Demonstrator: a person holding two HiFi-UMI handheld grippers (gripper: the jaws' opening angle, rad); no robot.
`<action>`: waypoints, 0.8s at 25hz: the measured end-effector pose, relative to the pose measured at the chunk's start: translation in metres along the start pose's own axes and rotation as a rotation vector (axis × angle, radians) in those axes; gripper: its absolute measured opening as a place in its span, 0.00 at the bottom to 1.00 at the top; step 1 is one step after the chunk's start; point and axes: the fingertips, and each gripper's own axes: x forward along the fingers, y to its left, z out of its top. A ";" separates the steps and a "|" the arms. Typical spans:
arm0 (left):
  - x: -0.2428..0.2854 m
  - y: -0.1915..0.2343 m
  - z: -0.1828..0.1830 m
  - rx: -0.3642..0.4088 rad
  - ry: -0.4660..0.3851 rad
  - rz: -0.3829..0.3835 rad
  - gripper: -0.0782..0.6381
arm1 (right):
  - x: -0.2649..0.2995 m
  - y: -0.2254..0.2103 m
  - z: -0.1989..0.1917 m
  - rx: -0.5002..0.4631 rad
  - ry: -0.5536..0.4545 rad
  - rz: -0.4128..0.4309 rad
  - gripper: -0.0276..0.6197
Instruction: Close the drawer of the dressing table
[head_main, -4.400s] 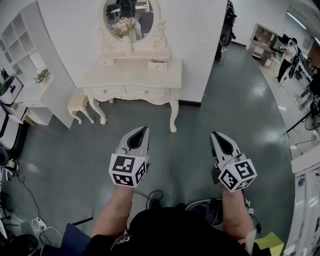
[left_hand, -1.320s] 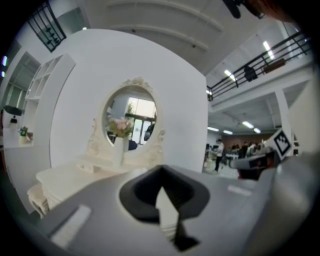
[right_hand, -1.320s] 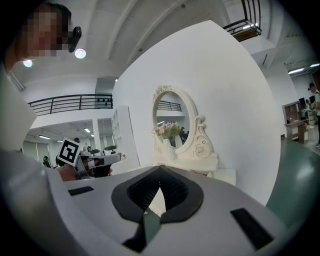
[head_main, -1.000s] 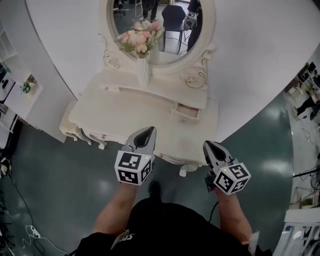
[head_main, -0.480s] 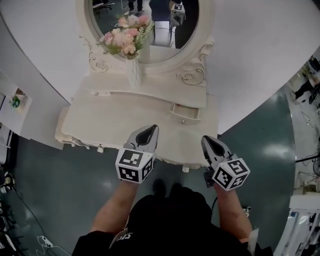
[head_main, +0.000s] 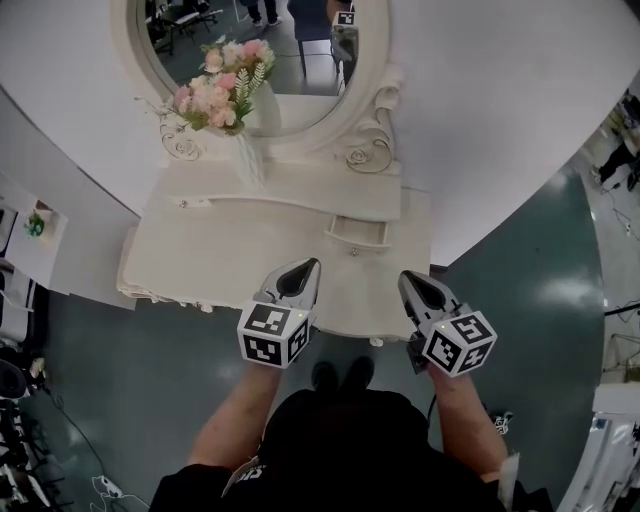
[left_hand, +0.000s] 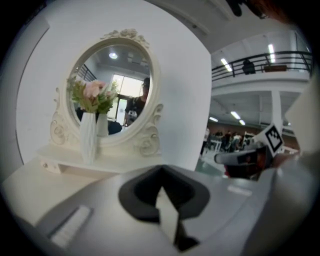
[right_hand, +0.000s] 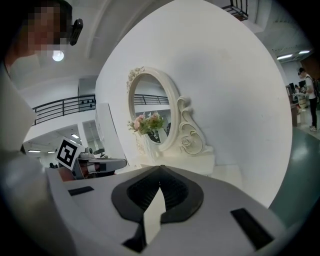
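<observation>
The white dressing table stands against the curved white wall. On its raised back shelf, a small drawer at the right is pulled out a little, its knob facing me. My left gripper is shut and empty above the tabletop's front part, just left of and nearer than the drawer. The right gripper is shut and empty too, over the table's front right corner. Neither touches the drawer. The left gripper view shows the closed left gripper facing the mirror. The right gripper points at the shelf's right end.
A white vase of pink flowers stands on the back shelf, left of the drawer, before the oval mirror. A white shelf unit stands at the far left. Dark green floor lies right of the table. Cables trail at lower left.
I have come up to the table over the frames. Both grippers have moved forward and slightly down, from the front edge to over the tabletop. The drawer stays pulled out.
</observation>
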 end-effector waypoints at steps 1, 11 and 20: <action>0.004 -0.003 0.000 0.000 0.006 0.004 0.12 | -0.001 -0.004 0.001 0.002 0.000 0.007 0.03; 0.035 -0.020 -0.008 -0.013 0.039 0.062 0.12 | -0.001 -0.033 0.007 0.000 -0.003 0.072 0.03; 0.073 -0.016 -0.034 -0.038 0.093 0.024 0.18 | 0.014 -0.053 -0.001 0.020 0.045 0.038 0.03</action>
